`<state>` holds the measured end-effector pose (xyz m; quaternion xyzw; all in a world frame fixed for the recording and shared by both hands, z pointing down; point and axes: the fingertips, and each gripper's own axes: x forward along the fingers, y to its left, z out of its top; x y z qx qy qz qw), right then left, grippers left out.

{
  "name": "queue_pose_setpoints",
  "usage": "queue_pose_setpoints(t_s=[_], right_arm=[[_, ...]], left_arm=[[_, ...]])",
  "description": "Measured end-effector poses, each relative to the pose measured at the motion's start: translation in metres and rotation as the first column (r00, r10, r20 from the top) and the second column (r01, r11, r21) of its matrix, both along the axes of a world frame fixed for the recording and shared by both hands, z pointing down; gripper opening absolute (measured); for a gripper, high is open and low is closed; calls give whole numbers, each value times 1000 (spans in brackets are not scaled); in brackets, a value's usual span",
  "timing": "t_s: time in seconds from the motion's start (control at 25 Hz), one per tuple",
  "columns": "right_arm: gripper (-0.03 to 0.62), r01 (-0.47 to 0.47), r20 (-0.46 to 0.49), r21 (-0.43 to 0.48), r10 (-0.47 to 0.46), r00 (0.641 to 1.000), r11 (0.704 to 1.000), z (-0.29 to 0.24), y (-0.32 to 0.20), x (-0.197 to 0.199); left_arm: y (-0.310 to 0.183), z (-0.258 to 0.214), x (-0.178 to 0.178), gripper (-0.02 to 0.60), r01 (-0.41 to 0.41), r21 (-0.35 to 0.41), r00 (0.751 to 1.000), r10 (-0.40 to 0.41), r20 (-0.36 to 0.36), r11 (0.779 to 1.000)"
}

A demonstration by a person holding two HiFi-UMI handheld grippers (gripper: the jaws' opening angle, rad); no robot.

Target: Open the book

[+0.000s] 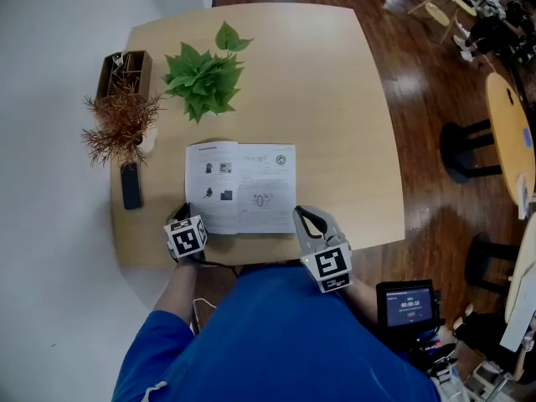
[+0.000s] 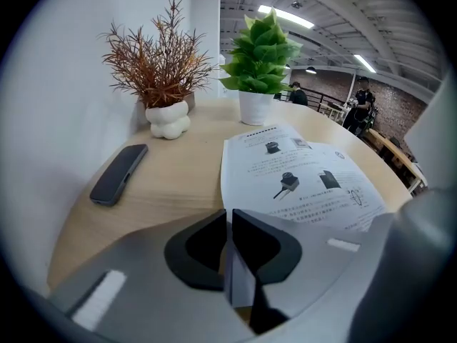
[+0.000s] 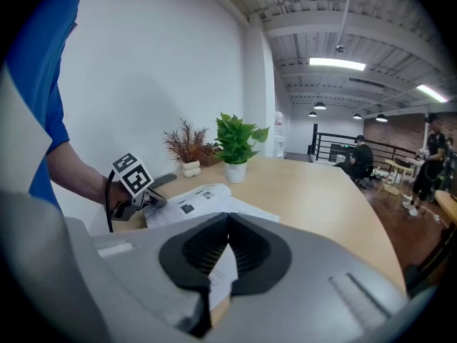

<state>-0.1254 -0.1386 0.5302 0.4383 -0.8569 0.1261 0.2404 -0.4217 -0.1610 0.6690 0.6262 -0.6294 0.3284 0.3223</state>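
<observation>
Head view, looking steeply down: the book [image 1: 240, 188] lies spread open and flat on the worktop [image 1: 335, 99], close to its 6 o'clock edge, with both printed pages face up. The left gripper [image 1: 186, 218] sits at the book's 7 o'clock corner and the right gripper [image 1: 303, 218] at its 5 o'clock corner. In the left gripper view the jaws stand a crack apart with the edge of a sheet in the slit, so that hold looks slack rather than pinching. In the right gripper view the jaws meet at the tips, clenched on a page corner that shows between them.

The opening looks all but done. What appears left is to settle the pages and let go. Doing that well likely means lowering the right-hand corner until the sheet rests and then parting the jaws fully. Each gripper can then draw straight back toward 6 o'clock, so no page is dragged or flipped shut.

Room is tightest at 6 o'clock, where the book's near edge runs close to the worktop's rim. A phone [image 1: 131, 186] lies near at 9 o'clock, a dried plant [image 1: 124, 124] at 10 o'clock and a green plant [image 1: 203, 78] at 12 o'clock, all apart from the book. From 1 to 4 o'clock the worktop lies bare.
</observation>
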Motion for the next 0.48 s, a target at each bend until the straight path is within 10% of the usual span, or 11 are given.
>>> queue_pose_setpoints(t_s=[0.48], right_arm=[[2,11,6,3,-11,1000,1000,-3,-2,-6]], left_arm=[[1,1,-2,66,-13,-8,999,14,47,1000]])
